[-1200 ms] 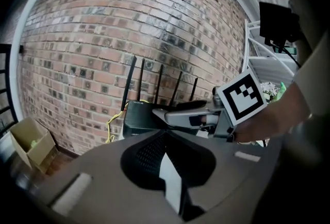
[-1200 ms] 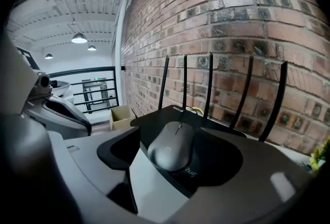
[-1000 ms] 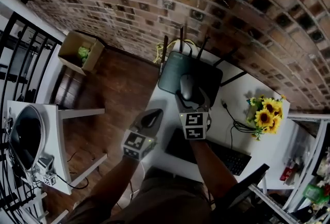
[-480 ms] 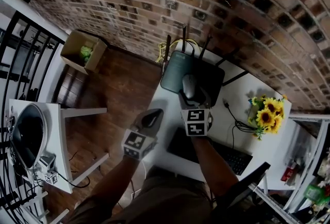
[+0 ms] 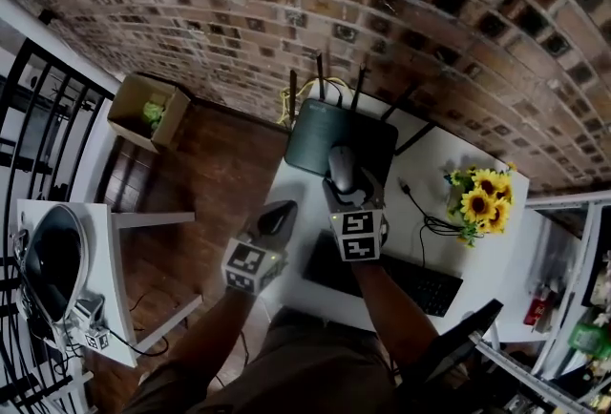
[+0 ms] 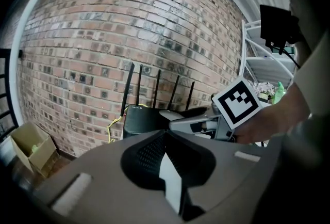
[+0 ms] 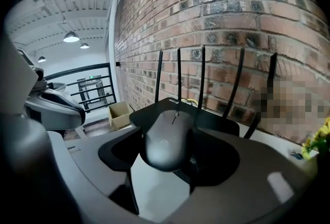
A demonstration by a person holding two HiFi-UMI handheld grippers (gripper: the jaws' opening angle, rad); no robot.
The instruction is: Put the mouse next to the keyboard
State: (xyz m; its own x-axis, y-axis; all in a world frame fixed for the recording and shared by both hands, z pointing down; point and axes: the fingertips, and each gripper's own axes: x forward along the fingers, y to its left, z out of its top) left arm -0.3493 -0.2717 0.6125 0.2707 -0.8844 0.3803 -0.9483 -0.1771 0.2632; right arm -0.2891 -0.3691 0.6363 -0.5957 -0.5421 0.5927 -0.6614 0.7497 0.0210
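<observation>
Now right tool (image 5: 351, 185), just closing, clamps mouse (image 7: 167, 138), nose toward wall (image 7: 232, 11); left tool (image 6: 165, 134) together.

router (image 6: 142, 120), lower mid-left of left gripper view: small white print on top edge, reads approx. "wi-fi". nothing else legible.

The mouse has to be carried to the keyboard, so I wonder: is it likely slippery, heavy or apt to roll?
The mouse has a smooth domed shell that looks rigid; its curved sides could slip under a light squeeze. It is small beside the router, so probably light. Low and broad, it should slide rather than roll.
</observation>
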